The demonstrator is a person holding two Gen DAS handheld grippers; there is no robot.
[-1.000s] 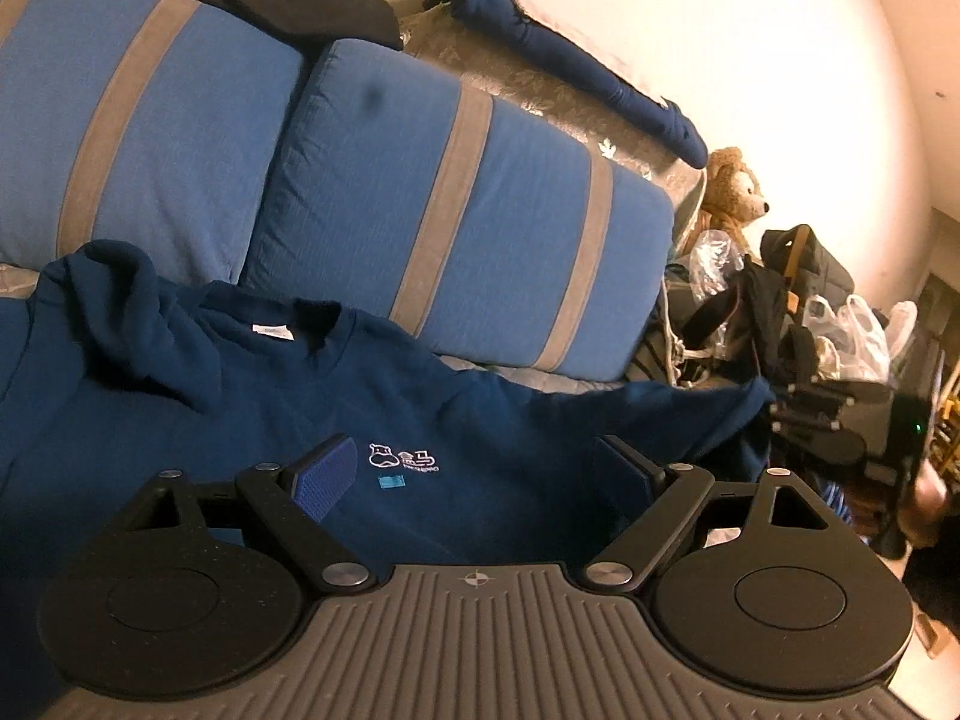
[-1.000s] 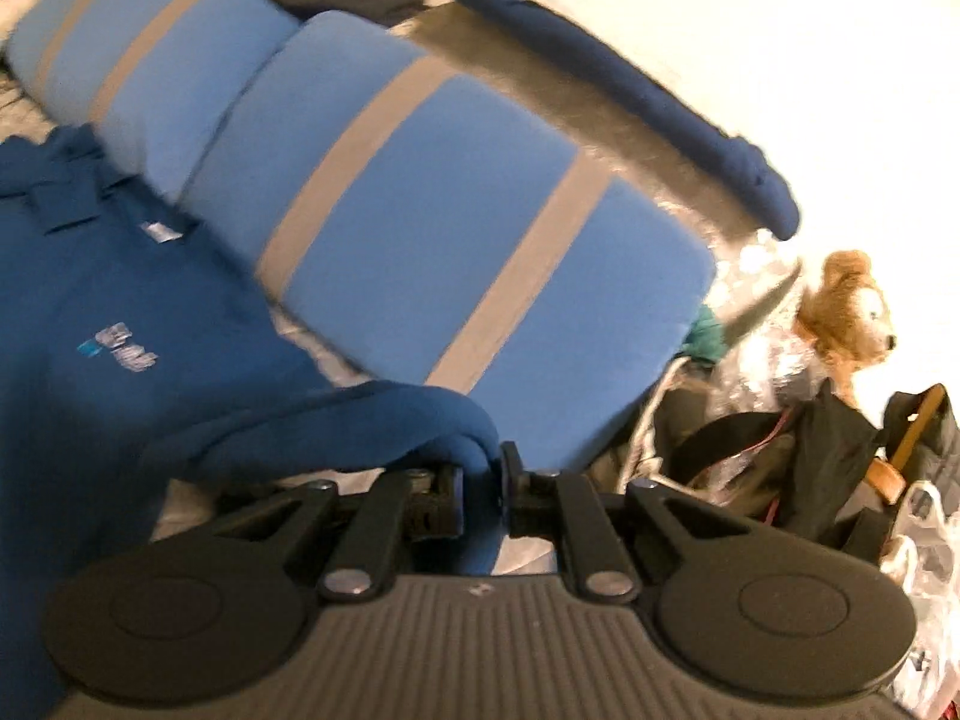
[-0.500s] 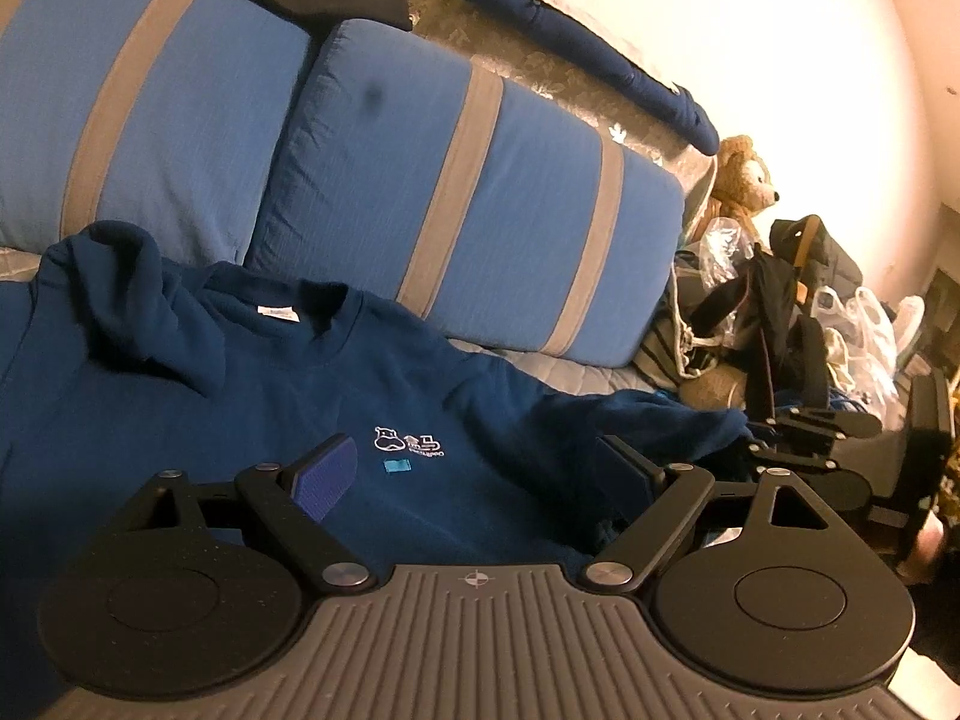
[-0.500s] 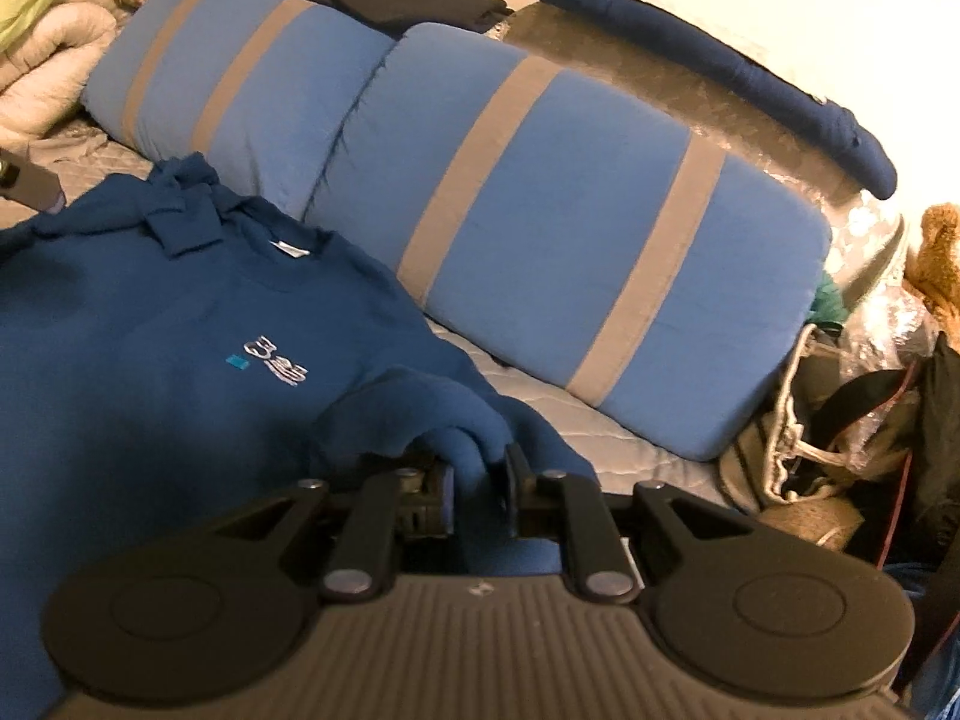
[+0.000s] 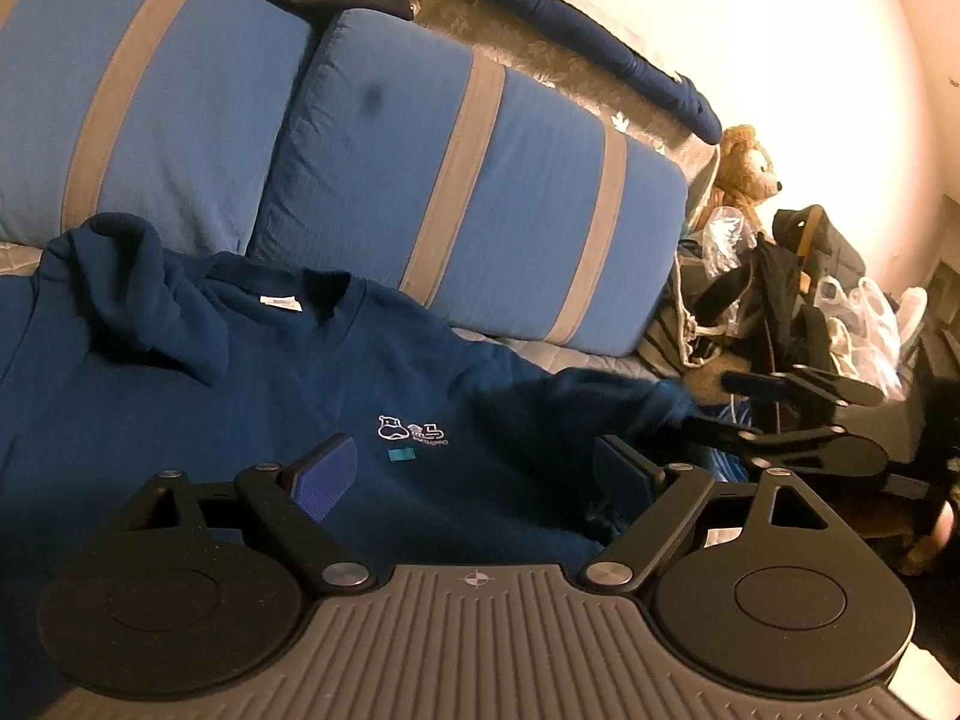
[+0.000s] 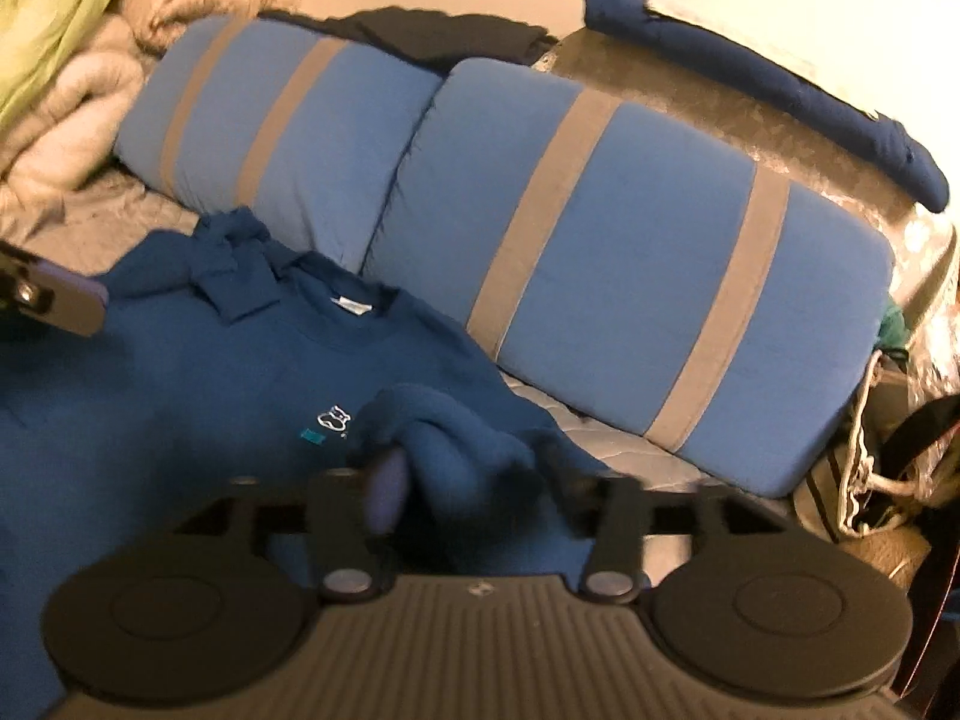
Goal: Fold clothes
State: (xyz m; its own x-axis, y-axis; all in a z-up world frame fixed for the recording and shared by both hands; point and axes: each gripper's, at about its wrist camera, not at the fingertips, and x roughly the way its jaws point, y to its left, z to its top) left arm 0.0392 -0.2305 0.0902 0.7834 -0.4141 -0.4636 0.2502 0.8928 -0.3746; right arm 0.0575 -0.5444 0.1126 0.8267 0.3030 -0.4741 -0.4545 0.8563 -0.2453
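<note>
Right gripper [image 6: 468, 480]: jaws now spread apart, where a second ago they pinched the sleeve.
Sleeve [image 6: 444, 426]: carried from the frame's right edge inward, now bunched at centre over the sweatshirt [image 6: 198, 396] chest, beside the logo [image 6: 333, 418].

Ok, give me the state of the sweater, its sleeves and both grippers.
sweater: spread flat, front up, not yet folded.
left gripper: open, empty.
right gripper: open, blurred.
near sleeve: bunched between the right gripper's fingers.
far sleeve: crumpled beside the collar.
</note>
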